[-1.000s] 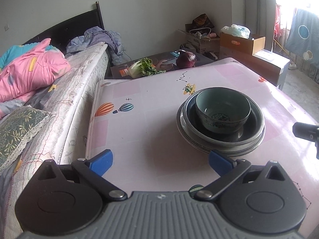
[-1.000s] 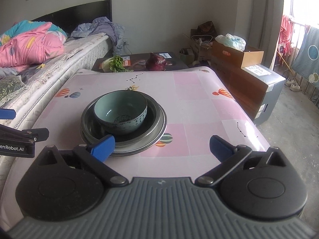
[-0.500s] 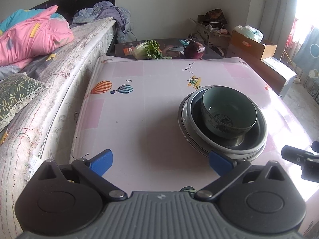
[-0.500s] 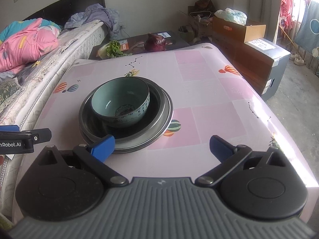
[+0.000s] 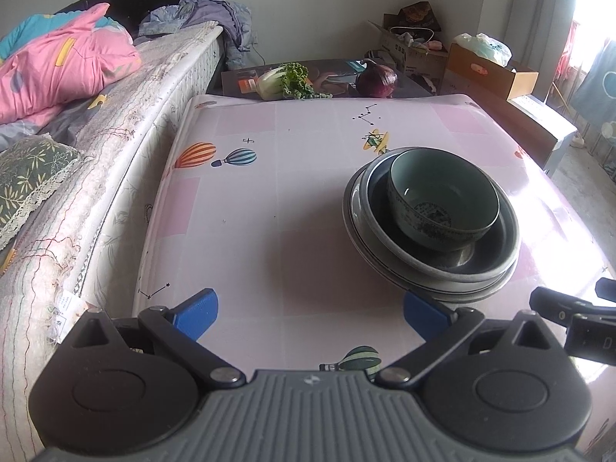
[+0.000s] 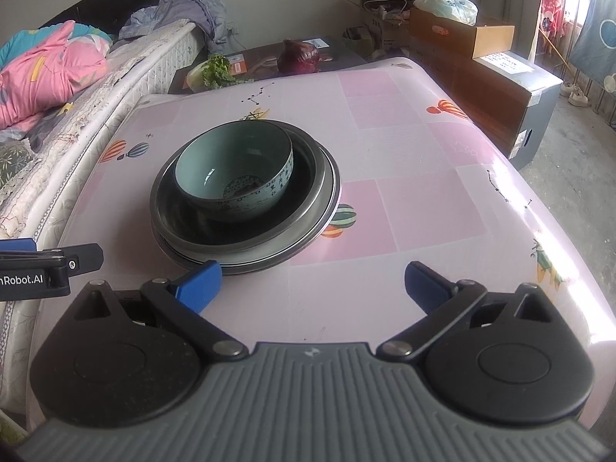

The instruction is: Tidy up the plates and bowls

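Note:
A teal bowl point(image 5: 442, 200) point(image 6: 235, 171) sits inside a dark deep dish point(image 5: 496, 254) point(image 6: 308, 177), which rests on a grey plate point(image 5: 354, 215) point(image 6: 246, 263). The stack stands on a pink table point(image 5: 300, 161) point(image 6: 415, 200). My left gripper point(image 5: 310, 312) is open, above the table's near edge, with the stack ahead and to its right. My right gripper point(image 6: 312, 283) is open as well, nothing between its fingers, and the stack lies ahead on its left. Each gripper shows at the edge of the other's view.
A bed point(image 5: 96, 123) with a pink quilt point(image 5: 57, 65) runs along the table's left side. Behind the table a low dark stand holds a leafy cabbage point(image 5: 285, 82) and a red cabbage point(image 5: 375, 79). Cardboard boxes point(image 6: 462, 34) stand at the right.
Both grippers have risen and tipped down toward the table, pulling back slightly. The stack of dishes has not moved. Both stay open.

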Available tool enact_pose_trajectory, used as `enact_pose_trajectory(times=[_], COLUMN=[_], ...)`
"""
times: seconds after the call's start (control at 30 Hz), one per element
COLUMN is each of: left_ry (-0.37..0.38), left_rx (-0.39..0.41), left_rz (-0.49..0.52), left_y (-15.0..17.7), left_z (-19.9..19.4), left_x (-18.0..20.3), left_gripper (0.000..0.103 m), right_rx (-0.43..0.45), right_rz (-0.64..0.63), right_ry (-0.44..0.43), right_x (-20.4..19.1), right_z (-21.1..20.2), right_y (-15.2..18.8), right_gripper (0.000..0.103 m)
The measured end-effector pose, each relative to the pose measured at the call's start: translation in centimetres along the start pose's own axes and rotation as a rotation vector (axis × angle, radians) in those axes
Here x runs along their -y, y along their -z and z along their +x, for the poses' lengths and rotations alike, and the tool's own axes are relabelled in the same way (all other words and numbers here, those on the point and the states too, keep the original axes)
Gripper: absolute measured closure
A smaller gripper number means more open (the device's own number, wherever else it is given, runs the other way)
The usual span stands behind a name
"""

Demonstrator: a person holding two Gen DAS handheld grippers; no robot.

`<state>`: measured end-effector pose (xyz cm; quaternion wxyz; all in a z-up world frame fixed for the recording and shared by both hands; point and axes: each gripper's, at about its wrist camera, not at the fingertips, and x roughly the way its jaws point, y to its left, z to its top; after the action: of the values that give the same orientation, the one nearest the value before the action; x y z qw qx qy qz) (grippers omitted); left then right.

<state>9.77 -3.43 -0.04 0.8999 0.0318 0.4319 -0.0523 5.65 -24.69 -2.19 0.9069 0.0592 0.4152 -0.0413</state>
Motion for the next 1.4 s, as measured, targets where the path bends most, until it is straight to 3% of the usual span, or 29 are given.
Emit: enact_pose_trajectory(times=[1.4], left_ry=[-0.004], left_rx=[-0.007], left_rz=[0.000], left_y=[0.18], left_z=[-0.08], left_x=[-0.22], left_gripper=[0.000], right_rx=[-0.002], right_rz=[0.007], right_ry=[0.001], right_x=[0.06], right_z=[-0.19], right_y=[0.10], right_gripper=[0.001])
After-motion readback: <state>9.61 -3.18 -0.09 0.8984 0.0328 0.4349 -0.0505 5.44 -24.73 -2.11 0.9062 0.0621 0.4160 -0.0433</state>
